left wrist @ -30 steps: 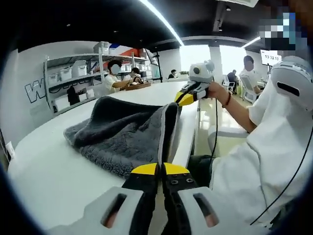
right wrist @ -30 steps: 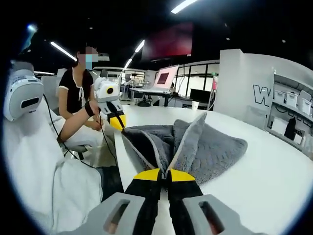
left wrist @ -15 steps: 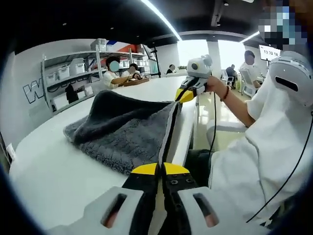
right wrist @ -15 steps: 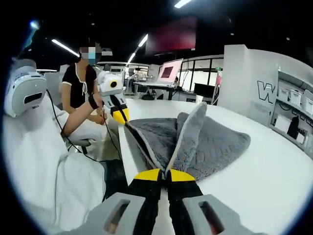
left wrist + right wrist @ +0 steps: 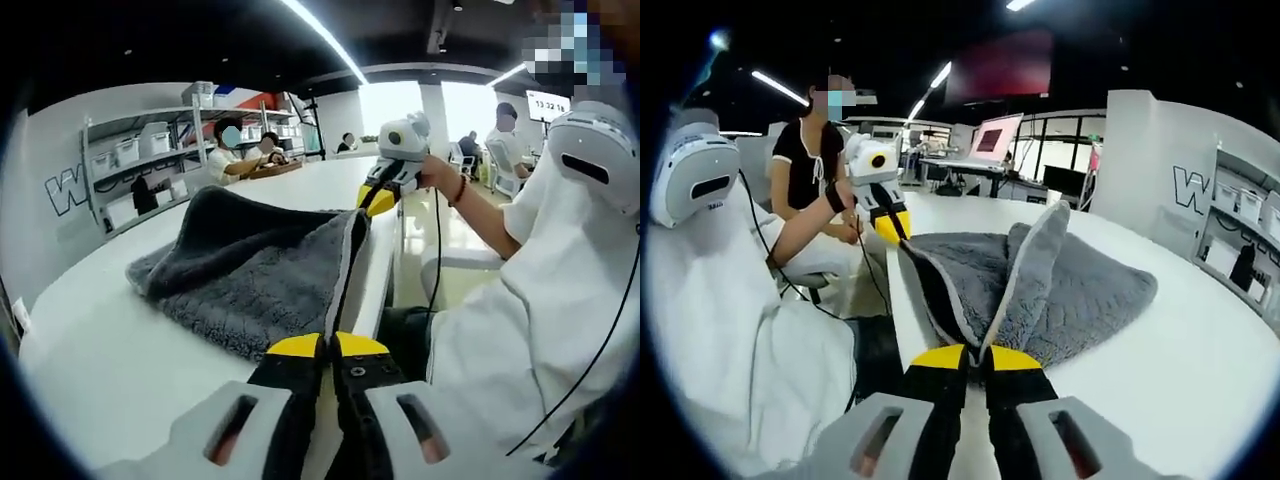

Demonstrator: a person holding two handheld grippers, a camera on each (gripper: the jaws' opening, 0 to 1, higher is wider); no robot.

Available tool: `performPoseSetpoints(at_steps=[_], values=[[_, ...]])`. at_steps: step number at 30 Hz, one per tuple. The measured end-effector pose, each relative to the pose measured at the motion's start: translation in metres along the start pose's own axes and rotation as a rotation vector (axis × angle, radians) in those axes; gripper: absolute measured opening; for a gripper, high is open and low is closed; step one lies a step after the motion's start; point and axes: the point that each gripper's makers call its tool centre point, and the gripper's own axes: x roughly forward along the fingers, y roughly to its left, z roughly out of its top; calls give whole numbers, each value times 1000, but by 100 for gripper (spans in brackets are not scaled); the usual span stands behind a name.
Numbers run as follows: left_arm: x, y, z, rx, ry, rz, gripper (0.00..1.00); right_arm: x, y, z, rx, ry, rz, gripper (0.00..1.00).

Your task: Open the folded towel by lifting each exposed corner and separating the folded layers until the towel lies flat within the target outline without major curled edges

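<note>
I am working in an open office with strip lights overhead; in the left gripper view a metal shelf rack point(image 5: 135, 165) with white bins stands along the wall at the left, two seated people point(image 5: 232, 158) sit beyond it, and the white table point(image 5: 100, 340) curves away under everything; the grey towel point(image 5: 255, 270) lies on that table near its edge, bunched and lifted along one hem; my left gripper point(image 5: 327, 347) has its yellow-tipped jaws clenched on the near end of that raised hem, which runs taut away from it; at the far end of the same hem my right gripper point(image 5: 378, 196) pinches the other corner, held by my hand point(image 5: 437, 182); my white sleeve point(image 5: 540, 300) fills the right side.

In the right gripper view my white sleeve point(image 5: 750, 340) sits at the left, with the left gripper point(image 5: 890, 227) beyond it gripping its corner; the towel point(image 5: 1060, 290) spreads over the table point(image 5: 1180, 380); the right gripper point(image 5: 978, 355) is closed on a fold of towel that rises upright from its jaws; a shelf rack point(image 5: 1240, 235) shows at the far right.
</note>
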Motion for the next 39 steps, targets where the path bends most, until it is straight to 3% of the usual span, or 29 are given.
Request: performPoseSetpoints(at_steps=[12,26,39], values=[[0,-2,4,4,-24,-12,9,-5,1,13,9,-60,3,8],[-5,-9,19,-5,-104,-50,13,-2,5,25,-3,-94,3,13],[-11,10,25,-72,-165,22,19,-3,0,37,14,-149,-28,16]])
